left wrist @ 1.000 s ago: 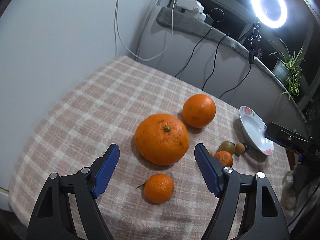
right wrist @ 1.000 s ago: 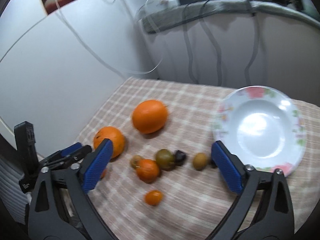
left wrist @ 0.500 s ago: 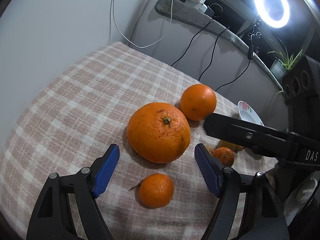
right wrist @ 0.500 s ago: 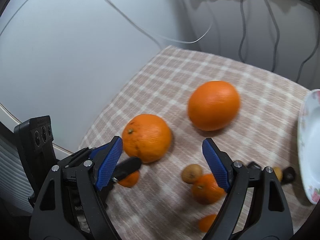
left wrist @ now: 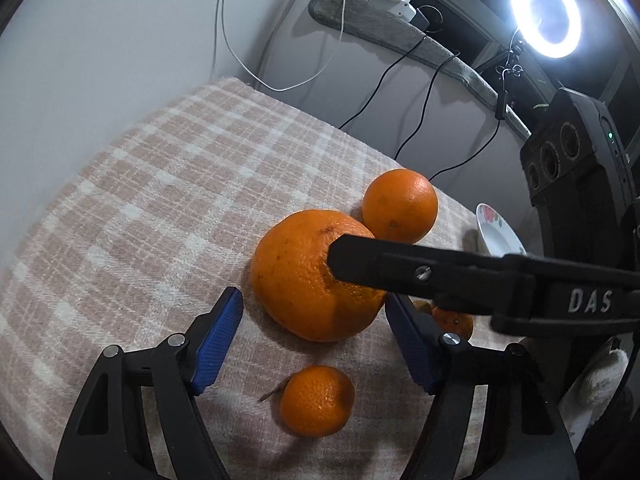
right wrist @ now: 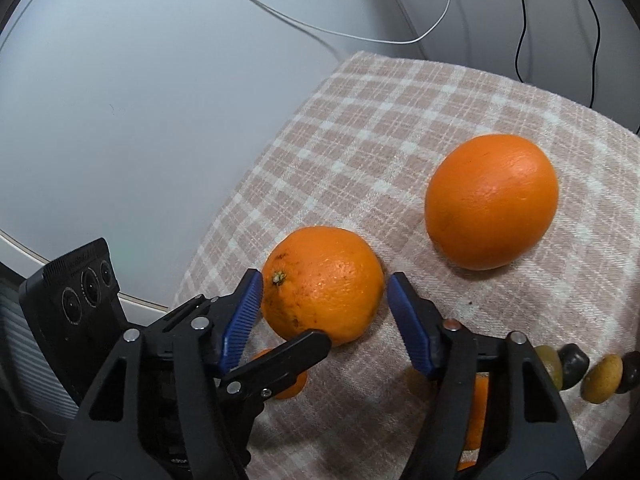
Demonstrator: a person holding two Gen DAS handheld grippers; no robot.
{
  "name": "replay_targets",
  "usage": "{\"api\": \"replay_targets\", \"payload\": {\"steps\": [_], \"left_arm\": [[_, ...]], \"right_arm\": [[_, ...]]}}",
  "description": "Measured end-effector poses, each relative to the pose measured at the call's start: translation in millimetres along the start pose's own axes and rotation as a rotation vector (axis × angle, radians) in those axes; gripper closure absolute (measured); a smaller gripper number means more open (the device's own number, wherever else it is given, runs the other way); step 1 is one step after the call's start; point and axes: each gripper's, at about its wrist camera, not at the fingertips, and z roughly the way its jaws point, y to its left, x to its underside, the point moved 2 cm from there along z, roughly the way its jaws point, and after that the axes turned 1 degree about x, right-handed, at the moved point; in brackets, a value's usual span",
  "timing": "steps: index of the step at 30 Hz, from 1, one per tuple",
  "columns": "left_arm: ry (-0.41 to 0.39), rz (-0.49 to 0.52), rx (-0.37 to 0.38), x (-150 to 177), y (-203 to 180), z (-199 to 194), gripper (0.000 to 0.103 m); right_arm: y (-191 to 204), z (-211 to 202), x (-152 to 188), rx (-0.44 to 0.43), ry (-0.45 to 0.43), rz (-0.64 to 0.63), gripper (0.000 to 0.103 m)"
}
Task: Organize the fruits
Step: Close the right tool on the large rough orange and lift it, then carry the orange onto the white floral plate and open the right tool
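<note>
A large orange (right wrist: 322,286) with a stem scar lies on the checked cloth (right wrist: 400,120). It sits between the blue pads of my right gripper (right wrist: 324,304). Those jaws are closing around it, with a thin gap still showing at the right pad. In the left wrist view one black finger (left wrist: 420,270) of the right gripper crosses the large orange (left wrist: 292,276). My left gripper (left wrist: 314,336) is open and closing slightly. Its tips sit just short of that orange, over a small mandarin (left wrist: 318,400). A second orange (right wrist: 492,204) rests farther back.
A white flowered plate (left wrist: 500,236) stands at the right behind the fruit. Several small brown and dark fruits (right wrist: 600,378) lie in a row at the right. Another mandarin (left wrist: 454,322) hides behind the fingers. A wall, cables and a ring light (left wrist: 546,14) border the table.
The right gripper swung from the plate side over to the large orange and narrowed its jaws around it. Its finger now cuts across the left wrist view. The left gripper barely moved.
</note>
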Motion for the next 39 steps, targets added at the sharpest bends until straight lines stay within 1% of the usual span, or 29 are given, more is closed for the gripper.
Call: {"api": "replay_targets", "payload": {"steps": [3,4,14,24,31,39], "left_arm": [[-0.001,-0.002,0.012,-1,1,0,0.032],[0.001,-0.003,0.022,-1,1,0,0.035],[-0.005,0.011,0.011,-1,-1,0,0.035],[-0.022,0.025,0.003,-3,-10,-10,0.035],[-0.054,0.072,0.014,-11,-32,-19,0.035],[-0.064,0.138,0.058,-19,-73,-13,0.035]], "right_arm": [[0,1,-1,0.0,0.0,-0.001,0.038],[0,0,-1,0.002,0.0,0.001,0.039],[4,-3,1,0.026,-0.008,-0.016,0.041],[8,-14,2,0.021,-0.029,-0.023,0.042],[11,-43,2,0.024,-0.084,-0.032,0.042],[-9,-85,5,0.048,-0.155,-0.006,0.042]]}}
